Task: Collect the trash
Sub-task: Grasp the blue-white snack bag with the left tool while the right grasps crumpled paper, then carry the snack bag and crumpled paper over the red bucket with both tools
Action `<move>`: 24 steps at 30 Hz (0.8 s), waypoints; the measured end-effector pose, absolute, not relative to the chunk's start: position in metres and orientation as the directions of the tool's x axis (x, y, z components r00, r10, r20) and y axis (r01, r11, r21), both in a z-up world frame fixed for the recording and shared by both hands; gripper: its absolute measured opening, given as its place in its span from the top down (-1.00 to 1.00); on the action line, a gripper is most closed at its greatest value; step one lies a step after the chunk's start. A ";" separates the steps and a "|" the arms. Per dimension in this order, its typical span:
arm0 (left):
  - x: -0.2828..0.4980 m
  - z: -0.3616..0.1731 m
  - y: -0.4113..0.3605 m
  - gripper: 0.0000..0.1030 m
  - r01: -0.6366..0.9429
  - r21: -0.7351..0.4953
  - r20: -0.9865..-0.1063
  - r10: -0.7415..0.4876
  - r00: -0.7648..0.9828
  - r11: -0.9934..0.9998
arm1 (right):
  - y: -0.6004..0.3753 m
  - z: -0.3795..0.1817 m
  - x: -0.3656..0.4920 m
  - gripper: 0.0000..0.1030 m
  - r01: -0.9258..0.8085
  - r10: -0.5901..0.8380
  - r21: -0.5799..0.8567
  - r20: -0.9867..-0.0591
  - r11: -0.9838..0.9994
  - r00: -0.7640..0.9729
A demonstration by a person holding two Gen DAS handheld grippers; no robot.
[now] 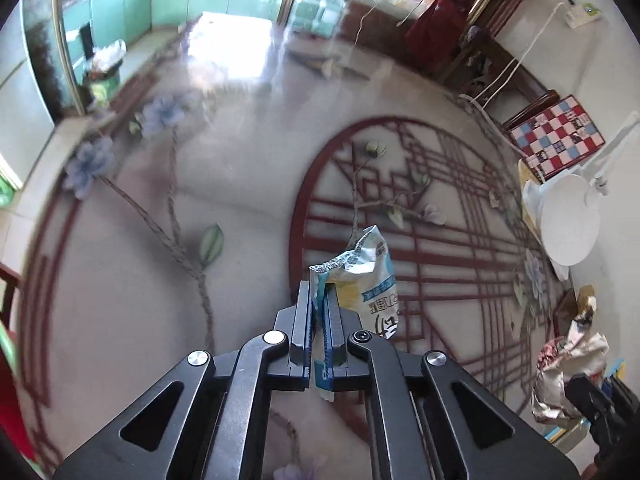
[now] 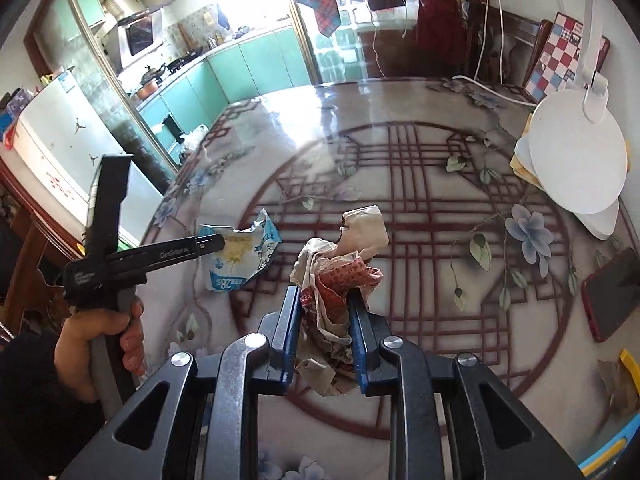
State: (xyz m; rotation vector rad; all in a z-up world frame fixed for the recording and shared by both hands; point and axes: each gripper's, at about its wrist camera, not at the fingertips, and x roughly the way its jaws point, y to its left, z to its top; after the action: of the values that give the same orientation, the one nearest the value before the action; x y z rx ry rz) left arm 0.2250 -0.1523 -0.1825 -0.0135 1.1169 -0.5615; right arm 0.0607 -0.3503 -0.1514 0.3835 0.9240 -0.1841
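My left gripper (image 1: 320,286) is shut on a blue and white snack wrapper (image 1: 366,276) and holds it above the glass table top (image 1: 224,240). The right wrist view shows the same left gripper (image 2: 218,243) at the left with that wrapper (image 2: 244,256) hanging from its tips. My right gripper (image 2: 326,294) is shut on a crumpled red and beige paper wrapper (image 2: 340,268), held above the table's round red lattice pattern (image 2: 420,208). The right gripper with its wrapper (image 1: 568,364) also shows at the right edge of the left wrist view.
A white round lamp base (image 2: 576,160) on stacked plates stands at the table's right side. A red phone (image 2: 612,292) lies near the right edge. A checkered chair cushion (image 2: 560,52) is behind the table. A blue and yellow object (image 2: 616,440) sits at the lower right. The kitchen lies beyond.
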 end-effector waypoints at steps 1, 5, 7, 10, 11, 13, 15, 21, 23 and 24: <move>0.218 -0.171 -0.146 0.92 0.433 -0.278 -0.830 -0.441 0.340 0.857 | -0.347 -0.148 0.060 0.61 0.315 0.005 0.241 -0.801 0.918 0.599; 0.195 -0.130 -0.122 0.92 0.461 -0.266 -0.776 -0.472 0.418 0.846 | -0.328 -0.126 0.058 0.60 0.304 -0.004 0.239 -0.780 0.922 0.626; 0.187 -0.116 -0.106 0.92 0.469 -0.262 -0.761 -0.479 0.437 0.844 | -0.315 -0.115 0.056 0.60 0.286 0.001 0.238 -0.769 0.928 0.639; 0.176 -0.106 -0.084 0.92 0.464 -0.242 -0.763 -0.462 0.452 0.852 | -0.297 -0.101 0.054 0.60 0.276 -0.019 0.209 -0.764 0.938 0.645; 0.175 -0.102 -0.078 0.92 0.456 -0.243 -0.761 -0.460 0.458 0.856 | -0.289 -0.095 0.053 0.60 0.272 -0.026 0.201 -0.760 0.941 0.650; 0.169 -0.096 -0.061 0.92 0.429 -0.243 -0.751 -0.449 0.484 0.870 | -0.276 -0.086 0.052 0.60 0.267 -0.037 0.188 -0.752 0.945 0.659; 0.162 -0.091 -0.043 0.92 0.405 -0.246 -0.737 -0.442 0.511 0.880 | -0.260 -0.076 0.051 0.60 0.262 -0.043 0.182 -0.740 0.948 0.671; 0.153 -0.074 -0.006 0.92 0.400 -0.229 -0.695 -0.437 0.571 0.887 | -0.217 -0.052 0.057 0.60 0.228 -0.043 0.166 -0.715 0.959 0.698; 0.155 -0.070 0.008 0.92 0.391 -0.238 -0.683 -0.439 0.584 0.889 | -0.203 -0.046 0.060 0.60 0.212 -0.038 0.160 -0.707 0.964 0.706; 0.155 -0.069 0.014 0.92 0.387 -0.240 -0.679 -0.439 0.588 0.890 | -0.194 -0.043 0.061 0.60 0.205 -0.037 0.155 -0.703 0.966 0.710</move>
State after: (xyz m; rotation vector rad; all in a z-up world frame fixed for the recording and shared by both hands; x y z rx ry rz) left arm 0.1554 0.0137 -0.0691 -0.0692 0.8101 -0.4814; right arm 0.0612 -0.1943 -0.0429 0.2292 0.7715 -0.1355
